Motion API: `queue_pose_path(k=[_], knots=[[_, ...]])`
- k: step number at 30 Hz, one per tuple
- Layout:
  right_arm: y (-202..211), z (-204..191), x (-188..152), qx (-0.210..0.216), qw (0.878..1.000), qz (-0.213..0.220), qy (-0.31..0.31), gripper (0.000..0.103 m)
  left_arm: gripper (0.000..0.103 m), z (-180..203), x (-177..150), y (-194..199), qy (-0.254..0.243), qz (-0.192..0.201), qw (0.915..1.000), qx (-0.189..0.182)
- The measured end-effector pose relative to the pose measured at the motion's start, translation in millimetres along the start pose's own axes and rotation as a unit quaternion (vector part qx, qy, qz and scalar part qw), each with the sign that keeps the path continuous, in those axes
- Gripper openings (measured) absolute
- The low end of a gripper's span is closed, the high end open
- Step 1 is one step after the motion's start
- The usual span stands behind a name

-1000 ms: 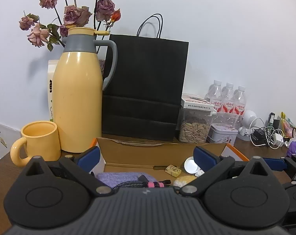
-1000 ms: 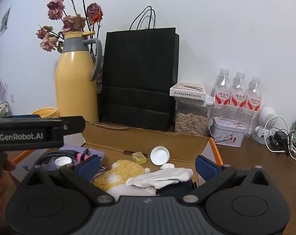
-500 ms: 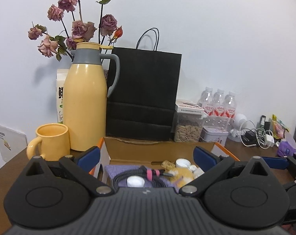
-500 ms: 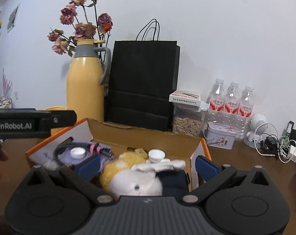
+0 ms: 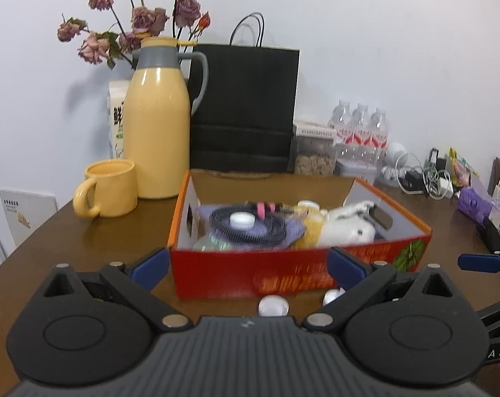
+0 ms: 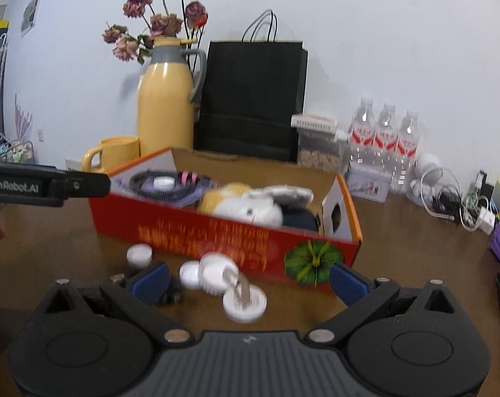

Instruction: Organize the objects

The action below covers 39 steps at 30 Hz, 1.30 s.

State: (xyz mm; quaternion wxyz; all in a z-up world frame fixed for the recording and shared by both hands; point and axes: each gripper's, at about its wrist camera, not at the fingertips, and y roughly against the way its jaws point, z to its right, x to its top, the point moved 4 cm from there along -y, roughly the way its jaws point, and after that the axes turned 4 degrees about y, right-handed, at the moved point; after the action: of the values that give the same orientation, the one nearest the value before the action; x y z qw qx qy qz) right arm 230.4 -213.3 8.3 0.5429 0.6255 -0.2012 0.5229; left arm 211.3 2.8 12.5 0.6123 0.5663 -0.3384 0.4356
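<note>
Two views. Left wrist: the left hand-held gripper [image 5: 246, 266] is wide open, empty, before the red cardboard box [image 5: 296, 271]. Right wrist: the right hand-held gripper [image 6: 248, 281] gapes over small round white caps [image 6: 245, 302] before the box, probably going inside.

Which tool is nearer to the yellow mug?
Left. The left tool is on the yellow mug side of the red box; the right tool is farther right.

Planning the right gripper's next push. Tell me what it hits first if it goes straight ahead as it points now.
Likely the loose white caps lying on the table between its open fingers; beyond them, the red box. Depth is hard to judge through the fisheye.
</note>
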Motion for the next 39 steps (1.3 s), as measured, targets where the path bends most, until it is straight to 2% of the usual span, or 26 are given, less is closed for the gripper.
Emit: queue_pose_path(k=[7,23,28,31,32,34,35,37,38,39], knots=[[4,0,-23,0.003,0.999,-0.026,-0.018,0.103,0.103,-5,-19,13,-0.007,-0.023,0.9997,0.0],[7,-8,-43,0.009,0.999,-0.037,-0.022,0.103,0.103,-5,-53,16,-0.021,-0.087,0.996,-0.004],[7,-9,-43,0.006,0.999,-0.038,-0.019,0.097,0.103,7,-66,8,-0.036,-0.104,0.9939,-0.012],[6,-10,-43,0.006,0.999,-0.04,-0.018,0.097,0.103,12,-70,6,-0.04,-0.103,0.9937,-0.013],[6,-10,-43,0.005,0.999,-0.041,-0.018,0.097,0.1,13,-70,5,-0.042,-0.103,0.9936,-0.017],[6,-10,-43,0.005,0.999,-0.041,-0.018,0.097,0.081,16,-71,5,-0.047,-0.102,0.9934,-0.022],[6,-10,-43,0.005,0.999,-0.041,-0.018,0.097,0.075,18,-71,5,-0.052,-0.102,0.9932,-0.024],[5,-10,-43,0.005,0.999,-0.043,-0.019,0.097,0.044,22,-74,3,-0.061,-0.108,0.9917,-0.034],[5,-10,-43,0.005,0.999,-0.045,-0.019,0.097,0.036,24,-76,3,-0.066,-0.111,0.9907,-0.043],[4,-10,-43,0.005,0.999,-0.046,-0.02,0.097,0.019,26,-77,3,-0.071,-0.114,0.9896,-0.051]])
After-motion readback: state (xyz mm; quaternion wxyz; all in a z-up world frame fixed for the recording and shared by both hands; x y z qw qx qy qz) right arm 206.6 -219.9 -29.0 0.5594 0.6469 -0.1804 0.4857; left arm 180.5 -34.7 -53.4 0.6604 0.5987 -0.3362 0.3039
